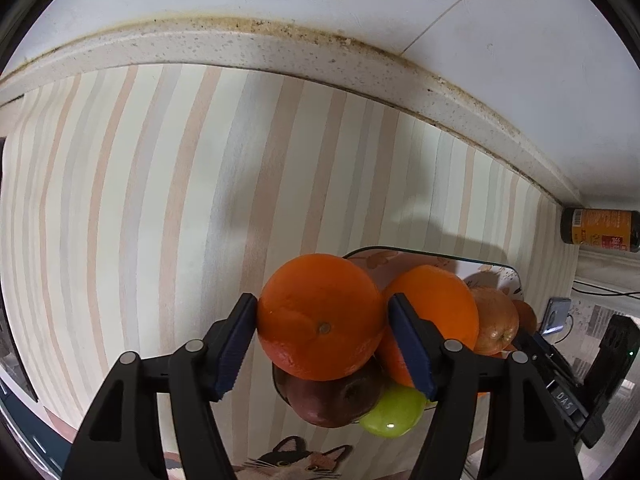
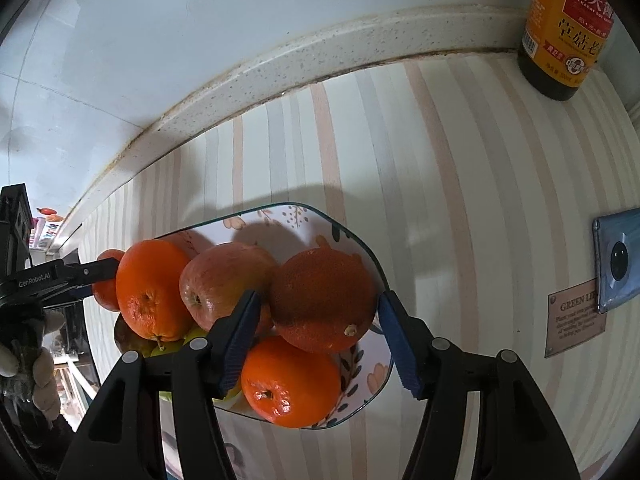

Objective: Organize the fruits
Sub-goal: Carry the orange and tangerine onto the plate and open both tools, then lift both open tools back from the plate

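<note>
A floral glass plate [image 2: 352,236] on the striped counter holds a pile of fruit. My left gripper [image 1: 322,320] is shut on an orange [image 1: 320,312], held above a dark red apple [image 1: 328,400] and a green apple [image 1: 394,412] at the plate's edge. More oranges [image 1: 436,304] lie to its right. My right gripper [image 2: 316,312] has its blue pads on either side of a dark orange [image 2: 324,300] on top of the pile. A smaller orange [image 2: 292,380], a red apple [image 2: 224,280] and another orange [image 2: 152,292] lie around it. The left gripper also shows in the right wrist view [image 2: 96,276], at the pile's left.
A soy sauce bottle [image 2: 564,28] stands at the back by the speckled backsplash ledge [image 2: 280,64]. A phone [image 2: 618,260] and a small "GREEN LIFE" sign [image 2: 576,320] lie on the right. A cat picture [image 1: 296,460] is printed on the mat near me.
</note>
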Motion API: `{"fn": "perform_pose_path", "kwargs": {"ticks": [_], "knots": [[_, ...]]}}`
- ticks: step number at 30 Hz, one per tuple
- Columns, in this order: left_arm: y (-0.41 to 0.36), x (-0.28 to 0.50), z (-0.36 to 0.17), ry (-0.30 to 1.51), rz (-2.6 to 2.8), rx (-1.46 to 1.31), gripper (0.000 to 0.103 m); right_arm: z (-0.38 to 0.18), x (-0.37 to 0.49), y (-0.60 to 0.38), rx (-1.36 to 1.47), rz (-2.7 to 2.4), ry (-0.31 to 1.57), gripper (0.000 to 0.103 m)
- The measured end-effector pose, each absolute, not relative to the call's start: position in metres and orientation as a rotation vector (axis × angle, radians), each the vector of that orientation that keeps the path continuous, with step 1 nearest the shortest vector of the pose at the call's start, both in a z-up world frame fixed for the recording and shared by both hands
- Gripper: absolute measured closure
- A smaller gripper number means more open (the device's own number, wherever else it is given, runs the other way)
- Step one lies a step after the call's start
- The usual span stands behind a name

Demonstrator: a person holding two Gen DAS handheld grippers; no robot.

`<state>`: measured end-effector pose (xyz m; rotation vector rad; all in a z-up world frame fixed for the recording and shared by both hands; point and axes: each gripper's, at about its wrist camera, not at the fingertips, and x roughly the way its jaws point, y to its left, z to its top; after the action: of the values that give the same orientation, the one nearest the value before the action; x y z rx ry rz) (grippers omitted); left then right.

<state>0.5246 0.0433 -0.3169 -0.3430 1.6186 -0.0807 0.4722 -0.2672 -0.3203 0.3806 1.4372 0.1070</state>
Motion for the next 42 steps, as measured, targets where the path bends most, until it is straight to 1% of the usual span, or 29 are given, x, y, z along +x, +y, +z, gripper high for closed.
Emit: {"fn": "perform_pose_path", "kwargs": {"ticks": [3, 17, 25, 28, 32, 34, 36, 37, 38, 39, 40, 42], "knots": [[0.045, 0.527, -0.315, 1.621, -0.09, -0.369, 0.035, -0.318, 0.472, -0.266, 0.385, 0.102, 1.434, 0.03], [0.037, 0.527, -0.302, 1.594, -0.121, -0.365, 0.035, -0.304, 0.47, -0.259, 0.381, 0.112, 1.418, 0.029], [0.048, 0.523, -0.311, 1.604, -0.146, -0.441, 0.034, -0.299, 0.469, -0.259, 0.387, 0.106, 1.411, 0.028], [0.047, 0.521, -0.31, 1.599, -0.144, -0.44, 0.034, -0.299, 0.468, -0.258, 0.383, 0.105, 1.408, 0.021], [0.046, 0.518, -0.301, 1.58, -0.138, -0.419, 0.034, -0.296, 0.467, -0.258, 0.374, 0.099, 1.402, 0.019], [0.048, 0.515, -0.292, 1.553, -0.123, -0.399, 0.034, -0.292, 0.464, -0.258, 0.346, 0.077, 1.397, 0.008], [0.051, 0.508, -0.28, 1.514, -0.1, -0.366, 0.034, -0.282, 0.458, -0.255, 0.291, 0.044, 1.38, 0.008], [0.051, 0.503, -0.273, 1.492, -0.082, -0.334, 0.03, -0.277, 0.455, -0.254, 0.266, 0.034, 1.368, 0.008], [0.05, 0.498, -0.266, 1.473, -0.068, -0.299, 0.016, -0.272, 0.451, -0.252, 0.244, 0.027, 1.355, 0.008], [0.049, 0.491, -0.259, 1.451, -0.056, -0.259, 0.011, -0.266, 0.445, -0.248, 0.216, 0.019, 1.341, 0.006], [0.048, 0.482, -0.252, 1.425, -0.039, -0.219, 0.008, -0.259, 0.438, -0.244, 0.187, 0.013, 1.327, 0.005], [0.044, 0.463, -0.242, 1.384, -0.026, -0.168, 0.008, -0.248, 0.425, -0.238, 0.15, 0.009, 1.306, 0.004]]}}
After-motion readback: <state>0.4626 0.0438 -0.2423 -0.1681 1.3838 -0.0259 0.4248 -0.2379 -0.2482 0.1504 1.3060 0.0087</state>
